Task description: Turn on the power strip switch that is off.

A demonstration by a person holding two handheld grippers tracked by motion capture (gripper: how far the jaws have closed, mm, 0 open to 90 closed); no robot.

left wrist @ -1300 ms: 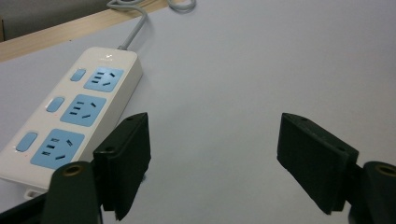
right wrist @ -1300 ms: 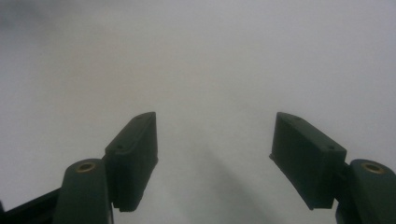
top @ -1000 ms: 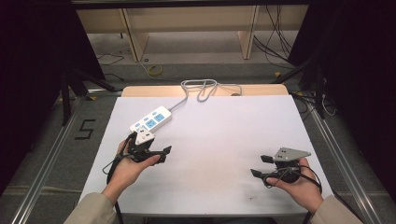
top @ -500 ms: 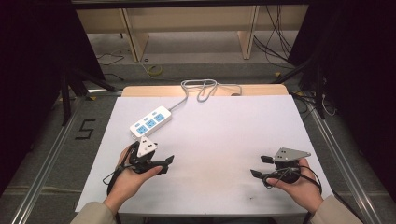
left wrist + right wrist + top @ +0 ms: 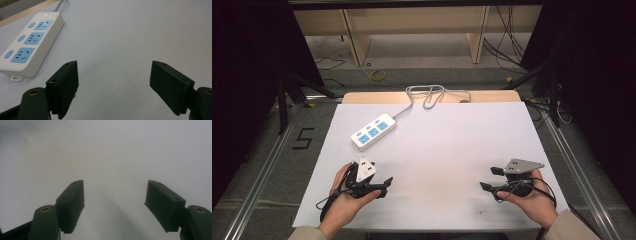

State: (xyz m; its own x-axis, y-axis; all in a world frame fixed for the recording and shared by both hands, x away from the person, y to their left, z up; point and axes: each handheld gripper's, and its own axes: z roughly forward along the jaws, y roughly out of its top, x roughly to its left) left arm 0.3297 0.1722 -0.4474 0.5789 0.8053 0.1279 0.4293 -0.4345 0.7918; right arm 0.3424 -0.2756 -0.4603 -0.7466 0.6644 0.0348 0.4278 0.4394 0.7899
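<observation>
A white power strip (image 5: 373,131) with three blue sockets lies on the left half of the white sheet, and it also appears at the upper left of the left gripper view (image 5: 30,42). Its grey cable (image 5: 427,95) loops at the table's far edge. My left gripper (image 5: 384,187) is held near the front left, below the strip and apart from it. Its jaws point right, open and empty (image 5: 113,72). My right gripper (image 5: 488,178) rests at the front right with its jaws pointing left, open over bare sheet (image 5: 115,195).
The white sheet (image 5: 452,145) covers a wooden table whose back edge (image 5: 492,96) shows beyond it. Metal rails run along both sides on the floor. Shelving and loose cables stand behind the table.
My left gripper has drawn back toward the front edge, away from the power strip. The right gripper has stayed put.
</observation>
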